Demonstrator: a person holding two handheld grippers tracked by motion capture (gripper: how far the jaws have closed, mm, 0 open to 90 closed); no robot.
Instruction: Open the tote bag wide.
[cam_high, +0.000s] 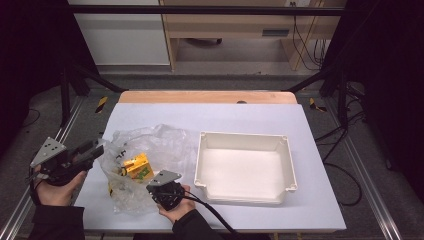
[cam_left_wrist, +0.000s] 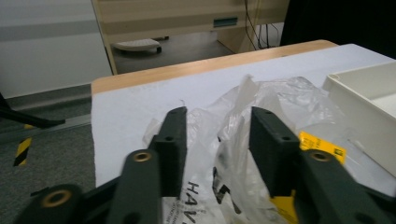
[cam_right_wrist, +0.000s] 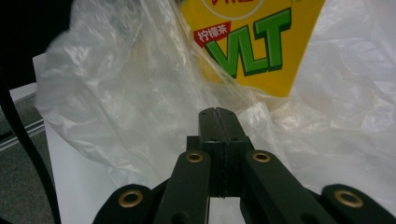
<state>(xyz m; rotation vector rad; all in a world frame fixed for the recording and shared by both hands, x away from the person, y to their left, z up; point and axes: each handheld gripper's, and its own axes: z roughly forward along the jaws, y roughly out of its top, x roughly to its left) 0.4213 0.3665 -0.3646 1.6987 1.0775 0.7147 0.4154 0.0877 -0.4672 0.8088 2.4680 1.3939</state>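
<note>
Clear plastic film forms the bag (cam_high: 145, 160) that lies crumpled on the left half of the pale table cover (cam_high: 240, 117). Inside it sits a yellow drink carton (cam_high: 137, 167) with green lettering, seen through the film near the bag's middle.

My right claw (cam_right_wrist: 218, 114) is at the bag's near edge, just in front of my right hand (cam_high: 175, 205). Its two black jaws are pressed flat together with no gap between them. In the right gripper view the tips lie against the film, directly below the carton. Whether a fold of film is pinched between the pads I cannot tell; the seam between them looks bare.

My left claw (cam_left_wrist: 217, 135) is at the bag's left edge, carried by my left hand (cam_high: 57, 187) beyond the table's left side. Its jaws stand partly apart. In the left gripper view a raised crest of film stands in the gap between them, but neither pad visibly presses on it. Black printed lettering on the bag shows below the left jaw.

To the right of the bag, close beside it, stands a white rectangular tray (cam_high: 287, 165), well clear of both claws.
</note>
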